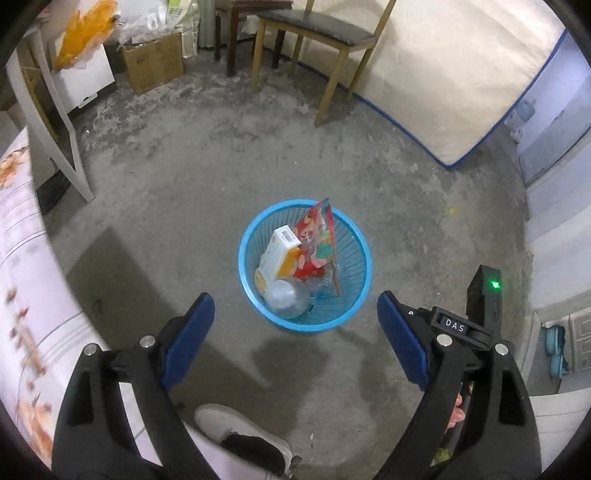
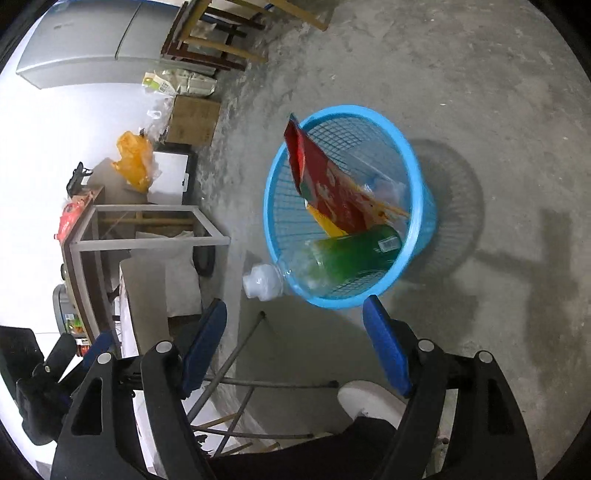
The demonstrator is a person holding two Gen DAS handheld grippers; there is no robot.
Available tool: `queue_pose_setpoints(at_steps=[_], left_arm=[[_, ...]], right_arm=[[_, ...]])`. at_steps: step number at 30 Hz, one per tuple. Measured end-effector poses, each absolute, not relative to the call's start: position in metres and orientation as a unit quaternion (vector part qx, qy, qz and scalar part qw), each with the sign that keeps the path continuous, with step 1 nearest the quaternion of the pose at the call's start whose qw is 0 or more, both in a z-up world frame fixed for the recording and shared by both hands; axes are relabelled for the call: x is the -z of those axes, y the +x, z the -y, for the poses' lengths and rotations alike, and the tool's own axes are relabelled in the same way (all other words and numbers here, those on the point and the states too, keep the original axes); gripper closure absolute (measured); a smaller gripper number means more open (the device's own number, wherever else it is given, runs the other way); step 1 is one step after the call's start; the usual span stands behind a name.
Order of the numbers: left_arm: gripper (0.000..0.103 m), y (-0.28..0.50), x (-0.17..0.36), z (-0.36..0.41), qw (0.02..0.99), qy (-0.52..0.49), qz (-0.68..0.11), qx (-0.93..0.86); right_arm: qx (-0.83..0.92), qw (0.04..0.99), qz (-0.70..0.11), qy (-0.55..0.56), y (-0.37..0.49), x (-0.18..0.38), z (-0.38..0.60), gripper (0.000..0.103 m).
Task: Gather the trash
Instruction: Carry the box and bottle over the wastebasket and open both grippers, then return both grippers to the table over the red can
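A blue mesh basket (image 1: 354, 295) stands on the concrete floor. It holds a white and orange carton (image 1: 279, 254), a red snack bag (image 1: 316, 240) and a clear plastic bottle (image 1: 288, 299). My left gripper (image 1: 295, 295) hovers above the basket's near side, open and empty. In the right wrist view the basket (image 2: 413, 162) tilts across the picture. The red bag (image 2: 325, 184) leans inside it, and the green-labelled bottle (image 2: 354, 251) lies over the rim with its white cap (image 2: 262, 282) sticking out. My right gripper (image 2: 295, 303) is open just short of the rim, holding nothing.
A wooden chair (image 1: 317, 33), a leaning mattress (image 1: 461, 74) and a cardboard box (image 1: 153, 62) line the far side. Floral bedding (image 1: 22, 295) is at the left. A person's white shoe (image 1: 236, 424) is below. A white table frame (image 2: 147, 236) and a fridge (image 2: 85, 44) stand left.
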State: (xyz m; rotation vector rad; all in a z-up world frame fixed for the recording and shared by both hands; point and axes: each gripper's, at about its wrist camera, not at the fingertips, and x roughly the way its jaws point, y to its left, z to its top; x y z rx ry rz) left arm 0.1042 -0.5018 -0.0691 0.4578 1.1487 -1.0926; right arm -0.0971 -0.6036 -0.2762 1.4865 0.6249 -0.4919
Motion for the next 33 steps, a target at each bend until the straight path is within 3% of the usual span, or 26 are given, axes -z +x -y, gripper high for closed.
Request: queue_pose_setpoints(at_steps=[7,16,26,33], left_arm=[[0.017,0.101,0.019,0.424,0.703,0.173,-0.478,0.497],[0.017,0.128,-0.023,0.234,0.804,0.095,-0.414,0.417],[0.017,0.169,-0.008,0.036,0.884,0.005,-0.393,0.254],[0.017,0.187,0.007,-0.048,0.908,-0.002,-0.375,0.187]], right_arm=[[0.218,0.691,-0.259,0.638,-0.129,0.234,0.582,0.024],[0.164,0.742,-0.271,0.59,-0.111,0.156,0.547,0.021],[-0.009,0.787,-0.337,0.516,0.035,0.069,0.427,0.017],[-0.133,0.747,-0.429,0.49,0.153,0.06,0.299,0.017]])
